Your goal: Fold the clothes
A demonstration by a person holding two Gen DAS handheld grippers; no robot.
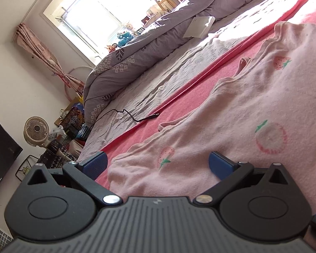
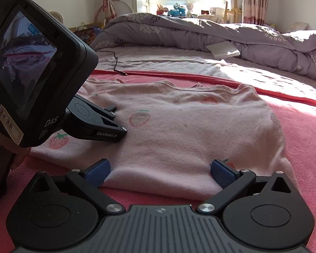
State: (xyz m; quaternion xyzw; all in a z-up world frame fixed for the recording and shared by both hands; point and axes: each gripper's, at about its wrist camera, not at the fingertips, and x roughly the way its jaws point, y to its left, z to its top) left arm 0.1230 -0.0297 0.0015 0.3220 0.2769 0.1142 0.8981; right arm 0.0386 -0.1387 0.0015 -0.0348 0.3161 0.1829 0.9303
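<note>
Our right gripper [image 2: 160, 171] stands spread wide at the near hem of the pink strawberry shirt [image 2: 179, 126], which lies flat on the red blanket [image 2: 305, 130]; our left gripper [image 1: 158, 164] gapes equally wide over it.

- The left gripper [image 1: 157, 164] is held low and tilted, with its jaws spread wide; the blue pads [image 1: 95, 164] are seen far apart at either side of the view.
- Nothing is clamped between the left fingers.
- In the right wrist view, the left gripper [image 2: 118, 118] is seen from the side, angled downward, its black fingers extended forward, with a camera unit mounted on top.
- A hand [image 2: 19, 154] is partly seen beneath that unit, gripping the handle.
- The right gripper [image 2: 160, 170] is held level and low, its jaws likewise parted wide, with the blue pads [image 2: 222, 172] well apart.
</note>
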